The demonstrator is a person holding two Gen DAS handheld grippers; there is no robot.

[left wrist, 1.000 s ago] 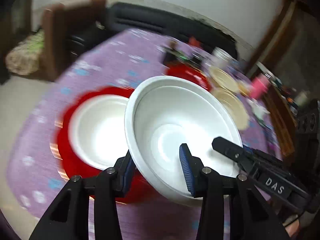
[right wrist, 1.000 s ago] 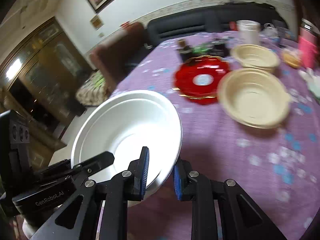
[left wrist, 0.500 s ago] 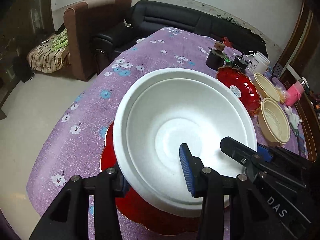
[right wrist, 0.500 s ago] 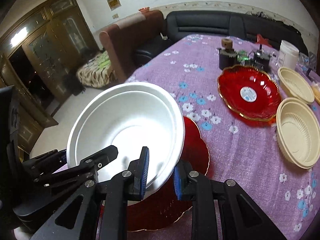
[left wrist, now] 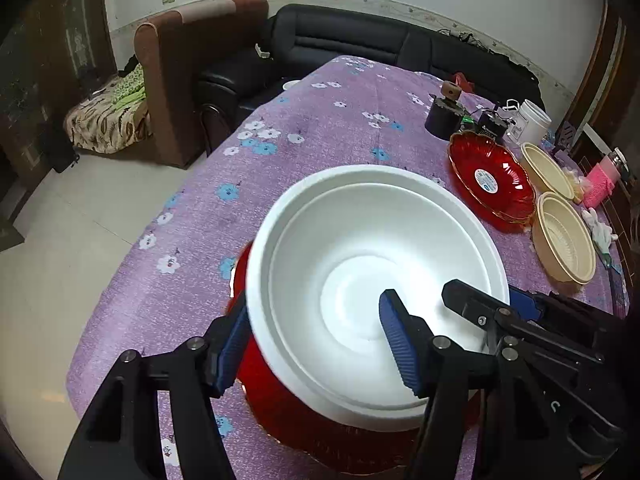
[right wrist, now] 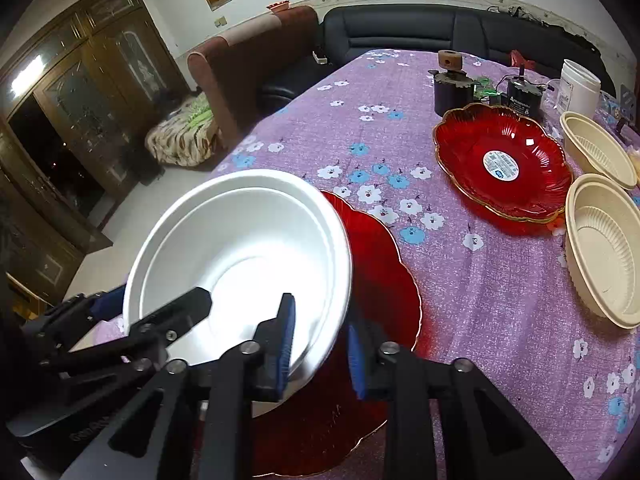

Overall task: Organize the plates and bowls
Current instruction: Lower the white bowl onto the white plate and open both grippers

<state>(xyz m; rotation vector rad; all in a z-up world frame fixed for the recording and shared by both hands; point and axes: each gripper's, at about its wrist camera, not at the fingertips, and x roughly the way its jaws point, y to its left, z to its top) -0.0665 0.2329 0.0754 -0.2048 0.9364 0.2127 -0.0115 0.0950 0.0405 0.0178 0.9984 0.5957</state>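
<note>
Two nested white foam bowls (left wrist: 360, 276) sit on a red plate (left wrist: 332, 436) on the purple flowered table. My left gripper (left wrist: 316, 344) straddles the near left rim, jaws wide apart, one finger inside and one outside. My right gripper (right wrist: 320, 340) straddles the bowls' (right wrist: 240, 256) right rim over the red plate (right wrist: 380, 272), jaws parted with gaps around the rim. A second red plate (right wrist: 500, 164) and two beige bowls (right wrist: 604, 248) lie further right.
A white tub (right wrist: 578, 88), dark motor-like parts (right wrist: 454, 88) and a pink item (left wrist: 600, 184) stand at the table's far right. A brown armchair (left wrist: 188, 80) and black sofa (left wrist: 360, 48) stand beyond the table's far edge.
The white bowl was carried left and lowered into the other white bowl on the red plate. The left jaws have opened wider and the right jaws have loosened around the rim.
</note>
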